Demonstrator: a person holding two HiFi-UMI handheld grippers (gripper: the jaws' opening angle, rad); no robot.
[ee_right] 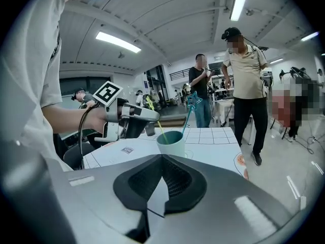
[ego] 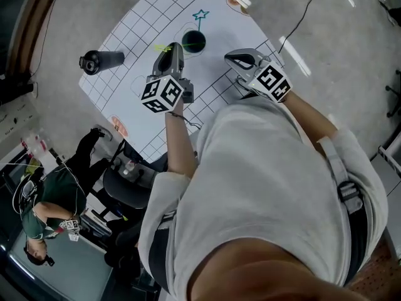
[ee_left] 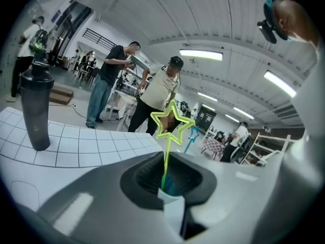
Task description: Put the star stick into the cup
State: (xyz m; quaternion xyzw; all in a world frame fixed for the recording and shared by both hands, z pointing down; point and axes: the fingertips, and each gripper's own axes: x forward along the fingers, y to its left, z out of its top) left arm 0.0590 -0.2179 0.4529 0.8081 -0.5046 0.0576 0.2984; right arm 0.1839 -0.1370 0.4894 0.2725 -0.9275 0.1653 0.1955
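A yellow-green star stick (ee_left: pixel 172 122) stands up between the jaws of my left gripper (ee_left: pixel 166 159), which looks shut on its thin stem. In the right gripper view the stick (ee_right: pixel 156 123) slants down from the left gripper (ee_right: pixel 147 117) with its lower end inside the teal cup (ee_right: pixel 171 142). A blue star stick (ee_right: pixel 192 103) leans in the same cup. From the head view the cup (ego: pixel 193 41) sits on the white grid mat (ego: pixel 135 24), with the left gripper (ego: pixel 176 46) at its left rim. My right gripper (ego: pixel 233 59) rests to the cup's right, shut and empty.
A dark shaker bottle (ego: pixel 100 60) stands at the mat's left part (ee_left: pixel 35 108). Two people (ee_right: pixel 247 85) stand beyond the table's far side. Below the table's near edge are a black chair (ego: pixel 128 180) and a seated person (ego: pixel 44 205).
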